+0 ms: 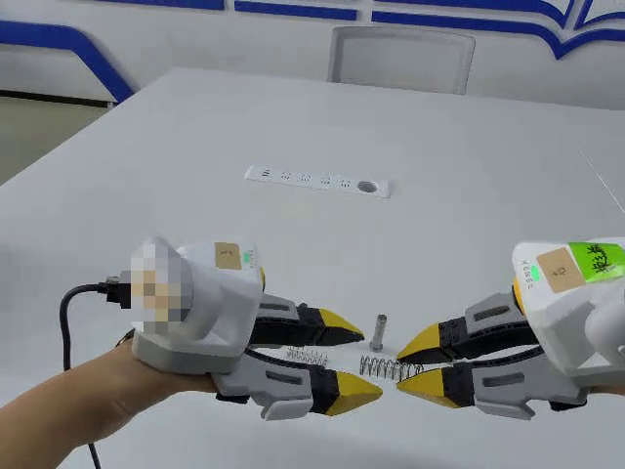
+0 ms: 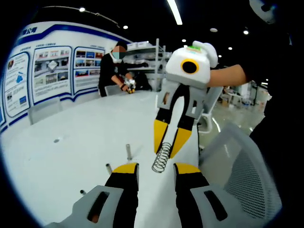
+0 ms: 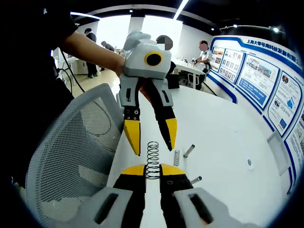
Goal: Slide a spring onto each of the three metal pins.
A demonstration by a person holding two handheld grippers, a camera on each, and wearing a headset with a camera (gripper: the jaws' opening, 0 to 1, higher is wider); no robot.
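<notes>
A long spring (image 1: 389,368) is pinched at one end by my right gripper (image 1: 400,369), which is shut on it low over the white table (image 1: 293,117). In the right gripper view that spring (image 3: 152,160) stands up from between the yellow tips of my right gripper (image 3: 153,171). My left gripper (image 1: 359,357) faces it, open, with nothing in its jaws. A second, smaller spring (image 1: 308,357) lies on the table between the left jaws. One metal pin (image 1: 378,332) stands upright just behind the tips. In the left gripper view, three pins (image 2: 128,152) (image 2: 109,168) (image 2: 82,192) stand left of my left gripper (image 2: 156,168).
A white power strip (image 1: 317,181) lies mid-table, and a chair (image 1: 400,59) stands at the far edge. A black cable (image 1: 68,322) trails from the left gripper. A grey mesh chair (image 3: 71,147) is close by the table edge. People stand in the background.
</notes>
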